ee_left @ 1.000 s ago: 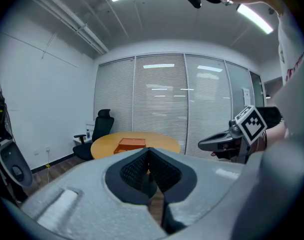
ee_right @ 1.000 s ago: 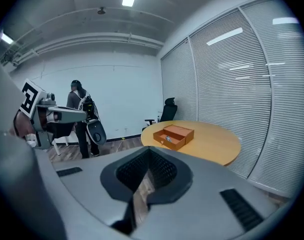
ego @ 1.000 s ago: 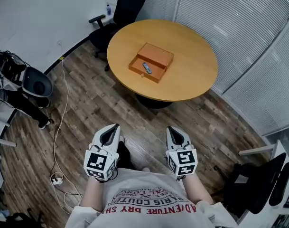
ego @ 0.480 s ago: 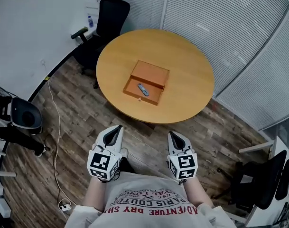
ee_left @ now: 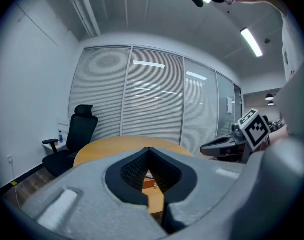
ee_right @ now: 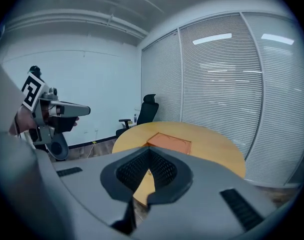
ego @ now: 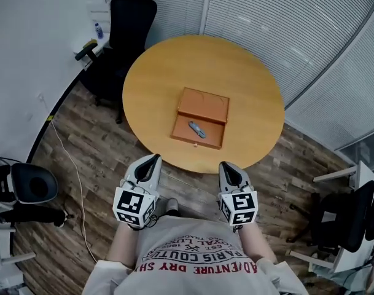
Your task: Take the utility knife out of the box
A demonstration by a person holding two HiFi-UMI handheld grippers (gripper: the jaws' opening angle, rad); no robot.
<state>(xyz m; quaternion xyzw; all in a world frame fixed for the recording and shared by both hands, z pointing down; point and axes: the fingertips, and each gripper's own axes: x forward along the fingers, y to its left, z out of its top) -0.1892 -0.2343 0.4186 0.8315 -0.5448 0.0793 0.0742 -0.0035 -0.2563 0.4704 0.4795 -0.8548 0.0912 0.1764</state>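
Nearest to the camera we note the person's grey shirt (ego: 196,251) with red print, seen from above. Just ahead of it we see the left gripper (ego: 154,158) and the right gripper (ego: 226,165), held side by side over the wooden floor (ego: 82,146), each with its marker cube towards the body. Both point at the bench (ego: 156,78) and stop short of its near edge.

In the left gripper view the jaws meet at the tips with nothing between them. In the right gripper view the jaws are likewise together and empty.

On the round, light-wood bench we record an orange box (ego: 205,106), open, lying a little towards the near side of the centre. Its tray faces the person. The utility knife (ego: 197,129), grey-blue, lies inside that tray at a slant, well apart from both grippers.

Left of the bench a white cable (ego: 77,177) runs across the floor. Behind the bench on the left stands a black office chair (ego: 130,17) by the white wall. Grey blinds (ego: 285,17) curve round the far and right sides.
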